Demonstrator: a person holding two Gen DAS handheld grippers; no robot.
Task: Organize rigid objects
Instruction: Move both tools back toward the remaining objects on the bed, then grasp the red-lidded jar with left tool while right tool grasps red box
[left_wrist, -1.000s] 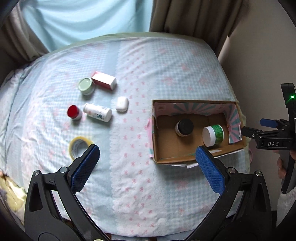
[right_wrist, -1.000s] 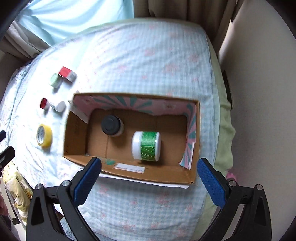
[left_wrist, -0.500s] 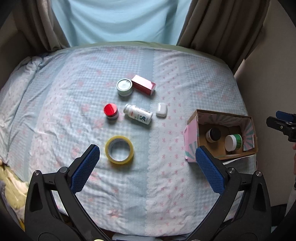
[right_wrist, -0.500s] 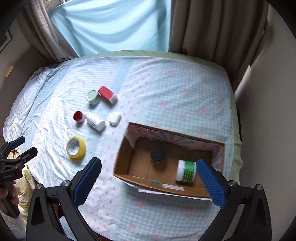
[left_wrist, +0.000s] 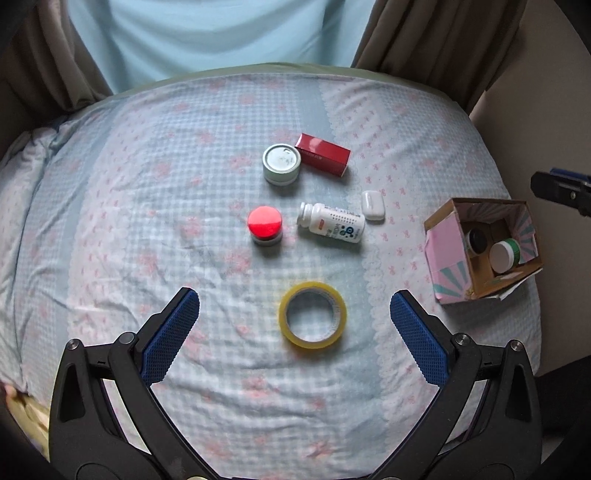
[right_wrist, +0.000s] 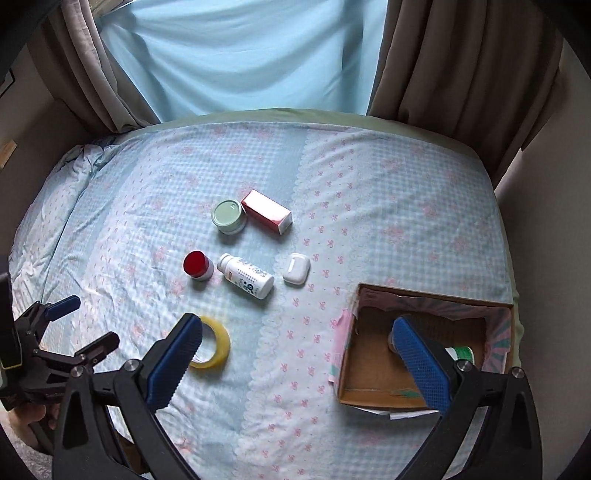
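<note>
the loose things lie in a cluster mid-bed: a green-lidded tin (left_wrist: 281, 163) touching a red carton (left_wrist: 323, 154), a red-capped jar (left_wrist: 265, 225) standing just beside a white pill bottle (left_wrist: 331, 222) on its side, a white earbud case (left_wrist: 373, 205) just right of the bottle's base, and a yellow tape roll (left_wrist: 313, 314) flat on the sheet nearer the bed's near edge. the cardboard box (right_wrist: 373, 380) sits at the bed's right edge, open upward, holding a black-lidded jar (left_wrist: 478, 239) and a green jar with a white lid (left_wrist: 504, 253) on its side.

the left claw (left_wrist: 294, 338) hangs released above the tape roll, pads wide, holding nothing. the right claw (right_wrist: 297, 363) is likewise spread and empty, one finger (right_wrist: 421, 365) crossing the box interior. bare checked bedspread (left_wrist: 129, 221) lies left of the cluster. curtains (right_wrist: 461, 74) hang behind the far edge, a wall close by the box side.
</note>
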